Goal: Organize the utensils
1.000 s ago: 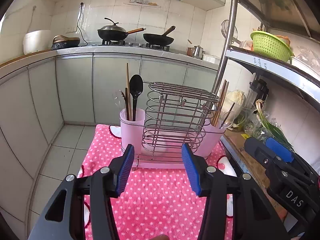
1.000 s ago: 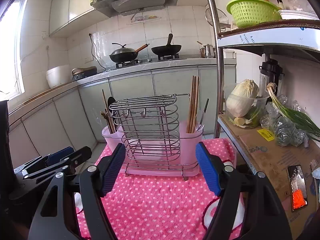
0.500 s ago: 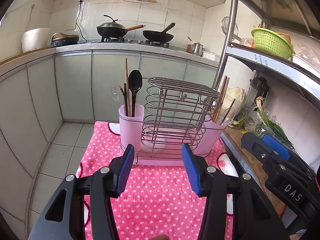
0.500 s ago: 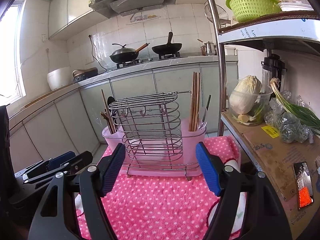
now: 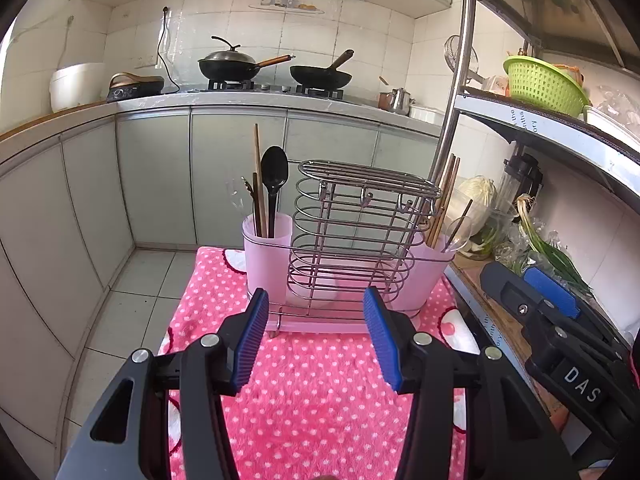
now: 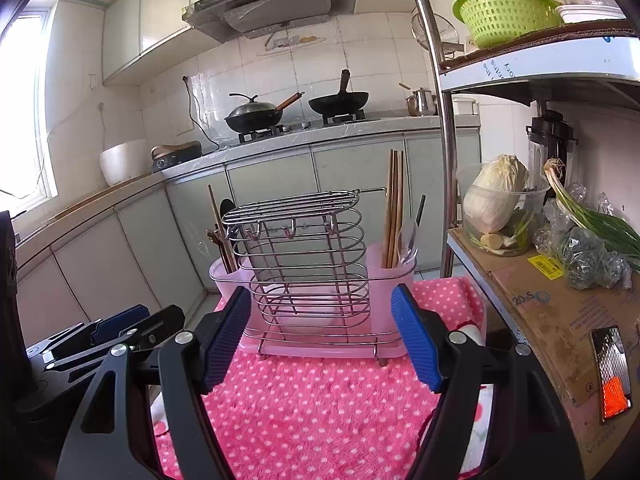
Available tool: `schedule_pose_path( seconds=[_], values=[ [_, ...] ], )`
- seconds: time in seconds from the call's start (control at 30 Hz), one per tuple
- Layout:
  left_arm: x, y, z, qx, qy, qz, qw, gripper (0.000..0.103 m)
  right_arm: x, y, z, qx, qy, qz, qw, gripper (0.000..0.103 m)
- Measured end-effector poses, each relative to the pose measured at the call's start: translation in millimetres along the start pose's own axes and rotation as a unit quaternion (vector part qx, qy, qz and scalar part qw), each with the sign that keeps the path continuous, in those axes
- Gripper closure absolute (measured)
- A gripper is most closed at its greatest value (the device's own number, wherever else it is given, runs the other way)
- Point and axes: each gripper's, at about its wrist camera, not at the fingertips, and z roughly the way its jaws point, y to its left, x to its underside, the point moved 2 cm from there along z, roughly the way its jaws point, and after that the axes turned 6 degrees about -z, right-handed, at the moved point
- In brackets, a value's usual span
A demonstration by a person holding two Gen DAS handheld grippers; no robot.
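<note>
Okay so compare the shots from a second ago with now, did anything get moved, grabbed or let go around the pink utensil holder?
Nothing visibly changed. The left gripper and the right gripper hang open and empty in front of the pink utensil holder, touching nothing. The black spoon and the chopsticks stand in their end cups as before; the view only tilted slightly.

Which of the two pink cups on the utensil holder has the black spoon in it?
The left pink cup, on the left gripper's side. The black spoon stands in it bowl-up beside wooden chopsticks; the right pink cup holds chopsticks and a clear spoon.
</note>
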Motion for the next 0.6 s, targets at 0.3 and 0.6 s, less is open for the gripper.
schedule_pose_path(
  seconds=[0.3,0.6],
  values=[
    [6.8,-4.4,2.3,-0.009,0.007,0.004,0.9999,0.054,8.9,-4.9,-1.0,-0.002,0.004,0.006,1.0,0.03],
    [6.8,-6.3,0.3,-0.016,0.004,0.006,0.9998,0.054,7.2,-5.0,-3.4,-0.001,-0.004,0.002,1.0,0.03]
  ],
)
